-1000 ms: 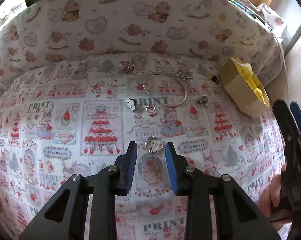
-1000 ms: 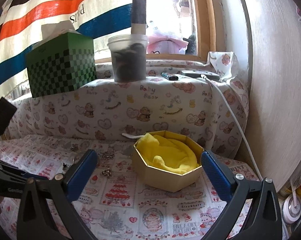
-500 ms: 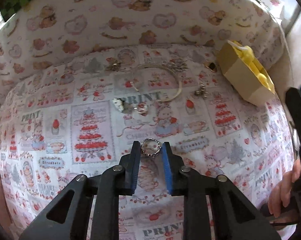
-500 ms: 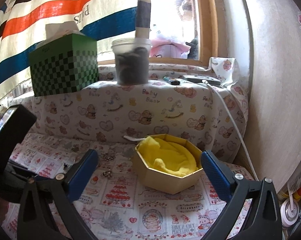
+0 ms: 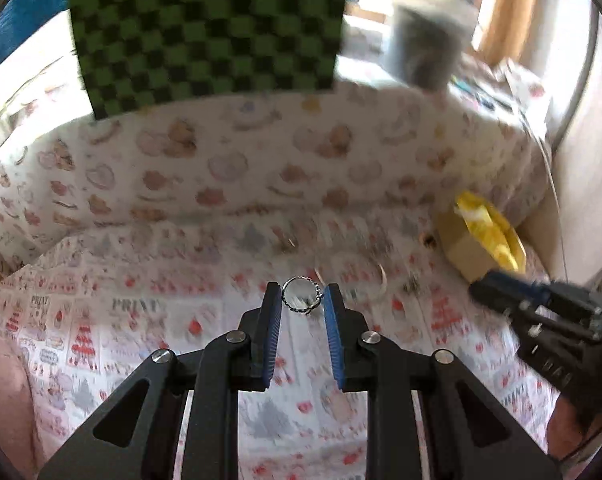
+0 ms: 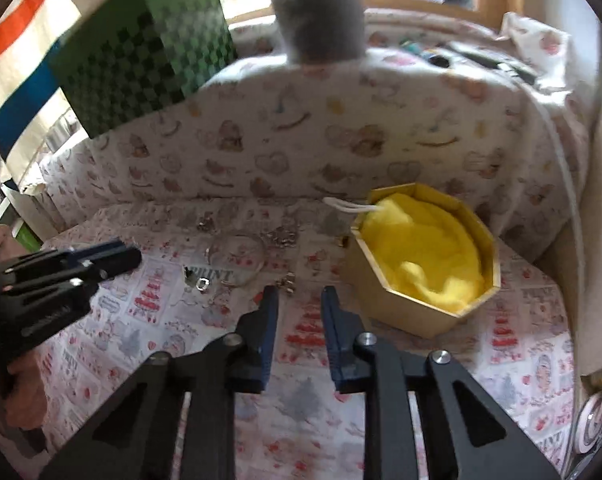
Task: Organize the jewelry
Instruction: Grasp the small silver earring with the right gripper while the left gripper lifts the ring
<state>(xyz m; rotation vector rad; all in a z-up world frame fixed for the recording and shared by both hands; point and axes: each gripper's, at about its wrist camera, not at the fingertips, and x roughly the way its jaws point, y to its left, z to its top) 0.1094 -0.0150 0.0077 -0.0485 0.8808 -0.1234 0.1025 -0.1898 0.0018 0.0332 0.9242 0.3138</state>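
Note:
My left gripper (image 5: 302, 295) is shut on a small silver beaded ring (image 5: 302, 299), held between its blue pads and lifted above the printed cloth. The gold octagonal box with yellow cloth (image 5: 483, 246) sits at the right; in the right wrist view the box (image 6: 425, 258) is just right of my right gripper (image 6: 300, 294). The right gripper has narrowed to a small gap and holds nothing. A silver bangle (image 6: 237, 256), a small ring (image 6: 202, 284) and several charms lie on the cloth to its left.
A green checked tissue box (image 5: 205, 28) and a dark plastic jar (image 6: 317, 12) stand on the raised ledge behind. A white cable (image 6: 561, 152) runs down the right side. The left gripper body (image 6: 57, 280) shows at the left of the right wrist view.
My left gripper closed on the silver ring and lifted it off the cloth, tilting upward. My right gripper's jaws went from wide apart to a narrow gap and it tilted down toward the cloth.

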